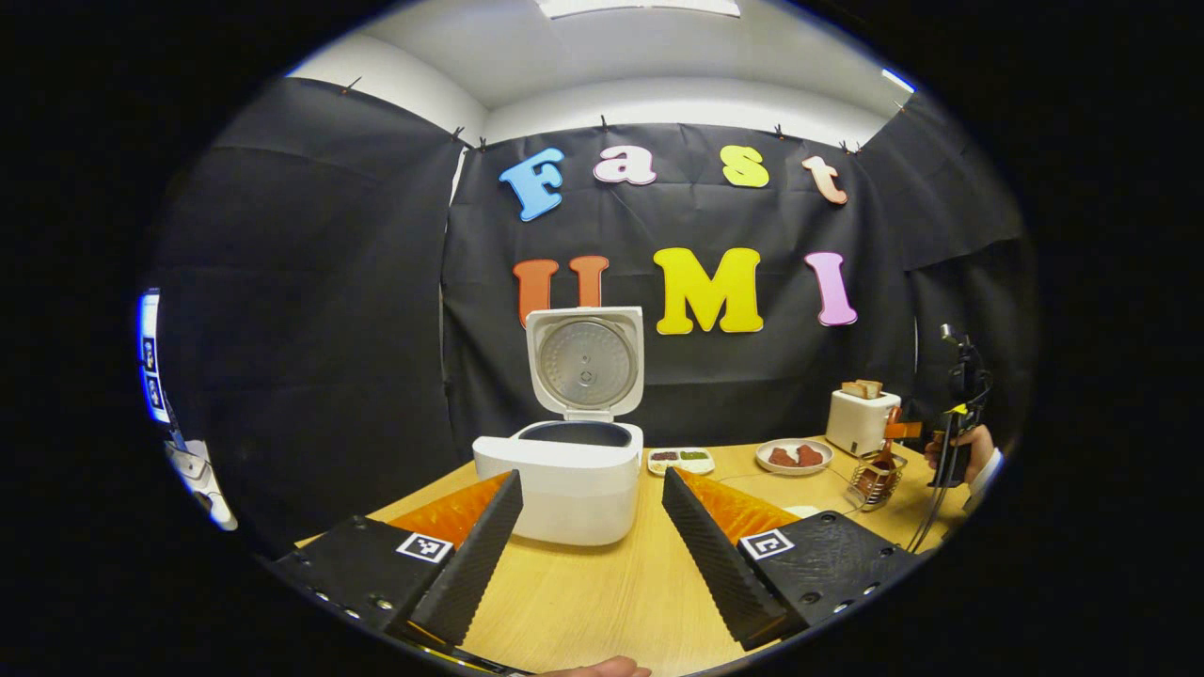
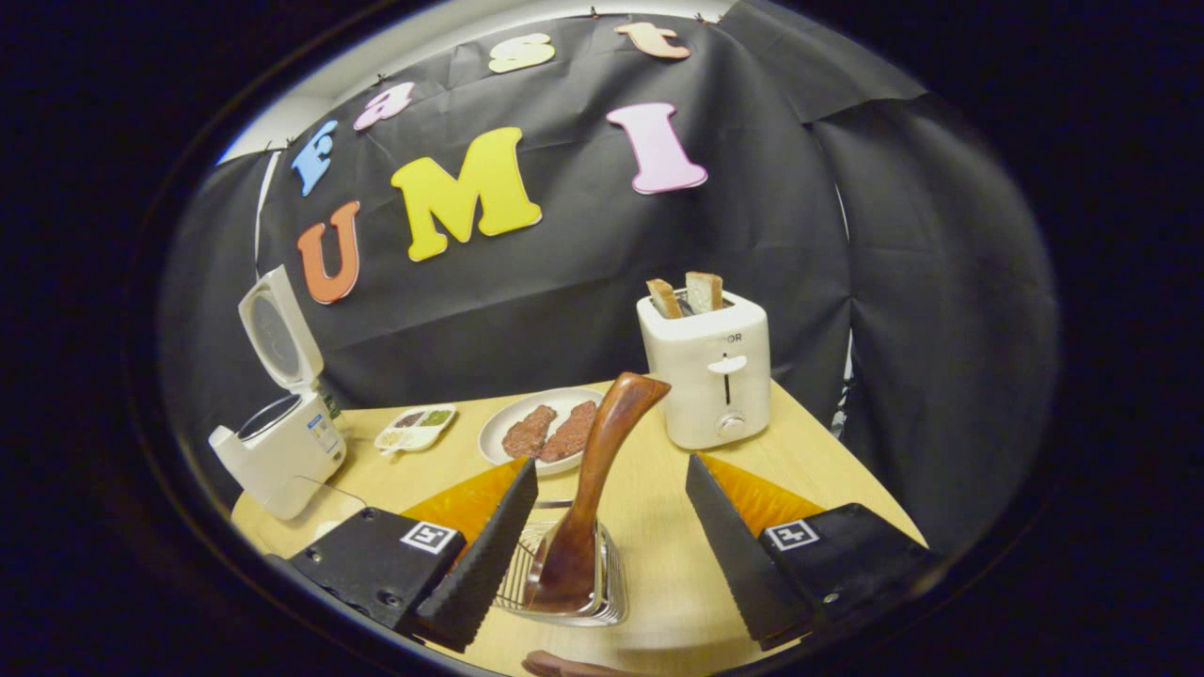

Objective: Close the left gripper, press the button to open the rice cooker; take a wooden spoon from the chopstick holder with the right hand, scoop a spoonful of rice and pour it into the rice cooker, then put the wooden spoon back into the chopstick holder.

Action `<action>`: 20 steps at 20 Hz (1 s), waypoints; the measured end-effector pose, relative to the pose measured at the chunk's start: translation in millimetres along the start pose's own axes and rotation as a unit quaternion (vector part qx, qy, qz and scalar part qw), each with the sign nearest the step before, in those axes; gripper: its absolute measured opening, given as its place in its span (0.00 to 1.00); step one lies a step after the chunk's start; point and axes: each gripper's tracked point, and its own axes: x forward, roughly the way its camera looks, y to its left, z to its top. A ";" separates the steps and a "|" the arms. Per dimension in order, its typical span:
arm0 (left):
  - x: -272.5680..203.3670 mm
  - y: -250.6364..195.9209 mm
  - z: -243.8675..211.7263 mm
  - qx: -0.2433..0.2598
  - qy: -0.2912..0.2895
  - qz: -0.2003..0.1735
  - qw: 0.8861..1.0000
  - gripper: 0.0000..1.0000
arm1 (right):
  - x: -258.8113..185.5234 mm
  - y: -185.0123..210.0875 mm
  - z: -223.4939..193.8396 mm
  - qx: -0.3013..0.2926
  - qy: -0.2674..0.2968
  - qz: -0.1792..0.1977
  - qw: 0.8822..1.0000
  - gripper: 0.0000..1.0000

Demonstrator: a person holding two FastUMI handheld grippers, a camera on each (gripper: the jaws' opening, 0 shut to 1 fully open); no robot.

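Note:
The white rice cooker [image 1: 574, 475] stands on the wooden table with its lid [image 1: 585, 362] raised upright; its dark inner pot shows. My left gripper [image 1: 591, 555] is open in front of it, holding nothing. In the right gripper view the cooker [image 2: 280, 442] is far left. A dark wooden spoon [image 2: 597, 480] stands in the wire chopstick holder [image 2: 564, 574], handle up and leaning right. My right gripper [image 2: 611, 555] is open around the spoon, fingers apart from it. The holder [image 1: 875, 478] and the other gripper [image 1: 955, 442], held by a hand, appear at the right of the left gripper view.
A white toaster [image 2: 707, 367] with two bread slices stands at the back right. A plate with meat [image 2: 546, 432] and a small divided sauce dish [image 2: 416, 428] lie between toaster and cooker. Black cloth walls close the booth behind the table [image 1: 602, 592].

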 end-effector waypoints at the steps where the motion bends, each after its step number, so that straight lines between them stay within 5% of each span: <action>1: -4.7 -3.2 -4.5 -0.003 0.001 -0.009 1.000 0.96 | 10.0 -0.8 -2.1 0.013 0.009 0.005 1.000 1.00; 3: -11.6 3.4 -5.8 0.009 0.003 -0.011 1.000 0.96 | 26.2 -5.0 -4.9 0.046 0.017 0.004 0.999 0.92; 4: -14.2 5.3 -6.6 0.018 0.003 -0.008 1.000 0.96 | 29.0 -3.6 -8.0 0.050 0.019 0.008 0.999 0.97; 5: -16.5 7.0 -6.3 0.030 0.004 -0.005 1.000 0.95 | 31.4 -2.3 -7.0 0.054 0.016 0.011 0.998 0.84; 7: -20.4 1.1 -3.6 0.039 0.001 -0.015 0.999 0.95 | 30.8 6.8 -7.4 0.063 0.015 0.027 0.998 0.81; 8: -22.3 -7.3 -1.7 0.036 0.000 -0.031 0.999 0.95 | 30.5 9.0 -8.3 0.067 0.015 0.029 0.997 0.53; 10: -23.2 -21.8 3.2 0.021 -0.001 -0.059 0.998 0.96 | 20.4 15.0 1.0 0.077 0.008 0.046 0.996 0.32; 12: -21.7 -33.4 5.4 0.013 -0.002 -0.077 0.997 0.95 | 7.1 20.2 7.7 0.075 -0.003 0.060 0.995 0.23; 20: -18.6 -47.7 -12.3 0.040 0.009 -0.095 0.995 0.95 | -21.0 24.9 33.7 0.068 -0.051 0.055 0.995 0.18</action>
